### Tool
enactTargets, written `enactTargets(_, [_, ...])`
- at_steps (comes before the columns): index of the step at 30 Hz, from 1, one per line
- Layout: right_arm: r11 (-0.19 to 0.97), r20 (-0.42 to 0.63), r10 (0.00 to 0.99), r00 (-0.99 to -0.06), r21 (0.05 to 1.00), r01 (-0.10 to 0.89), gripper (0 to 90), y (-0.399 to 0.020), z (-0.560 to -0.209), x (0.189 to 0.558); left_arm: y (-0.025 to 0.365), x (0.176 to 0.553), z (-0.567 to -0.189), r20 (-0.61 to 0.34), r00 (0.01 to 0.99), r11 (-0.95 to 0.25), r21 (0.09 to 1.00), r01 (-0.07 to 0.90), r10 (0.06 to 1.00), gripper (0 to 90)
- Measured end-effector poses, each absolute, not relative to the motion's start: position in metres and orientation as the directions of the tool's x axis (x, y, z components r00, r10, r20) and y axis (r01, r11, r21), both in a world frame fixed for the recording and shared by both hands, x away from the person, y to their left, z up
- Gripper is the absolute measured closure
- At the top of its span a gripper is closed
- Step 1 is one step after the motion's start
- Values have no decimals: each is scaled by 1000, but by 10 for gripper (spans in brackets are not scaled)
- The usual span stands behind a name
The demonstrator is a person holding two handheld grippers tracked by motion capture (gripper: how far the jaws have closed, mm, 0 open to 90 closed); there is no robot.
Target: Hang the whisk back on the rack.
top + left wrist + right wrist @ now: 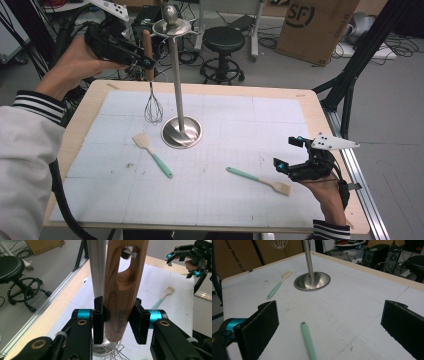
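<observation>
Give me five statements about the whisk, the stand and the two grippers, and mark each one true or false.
1. The left gripper is shut on the wooden handle of the whisk. True.
2. The whisk lies flat on the table. False: it is held up in the air beside the pole of the metal stand, wires hanging down.
3. The right gripper holds a spatula. False: its jaws stand wide open with nothing gripped.
4. Two spatulas with green handles lie on the mat, one near the stand's base, one near the right gripper. True.
5. A utensil already hangs from the stand's top. False: none hangs there.
</observation>
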State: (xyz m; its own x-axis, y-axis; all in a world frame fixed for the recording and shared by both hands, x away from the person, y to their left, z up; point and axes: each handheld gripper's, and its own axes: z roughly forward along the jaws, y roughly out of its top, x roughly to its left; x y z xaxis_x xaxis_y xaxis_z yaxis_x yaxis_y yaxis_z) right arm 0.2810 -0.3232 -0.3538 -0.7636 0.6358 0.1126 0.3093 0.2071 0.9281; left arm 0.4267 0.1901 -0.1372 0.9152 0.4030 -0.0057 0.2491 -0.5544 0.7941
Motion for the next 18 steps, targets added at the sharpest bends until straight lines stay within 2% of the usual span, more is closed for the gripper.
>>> enactTargets(18, [207,111,633,-766,929,306,3,-322,-353,281,182,429,-140,-10,897,-543,793,276,442,675])
